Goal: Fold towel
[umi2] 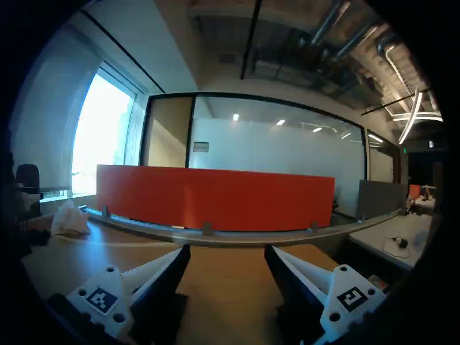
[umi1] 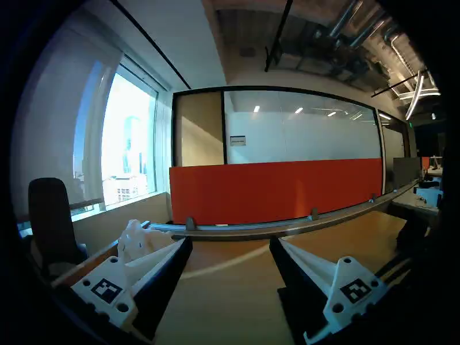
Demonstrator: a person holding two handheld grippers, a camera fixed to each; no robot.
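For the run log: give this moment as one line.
left gripper open; right gripper open; crumpled white towel on wooden desk, ungrasped; orange partition panel behind desk

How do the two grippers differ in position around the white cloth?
The left gripper has the white cloth just beyond its left finger; the right gripper has it far left. The left gripper faces the orange panel near its left end, the right gripper its middle. Both open.

A wooden desk [umi2: 230, 276] bears a crumpled white cloth [umi2: 69, 221], perhaps the towel.
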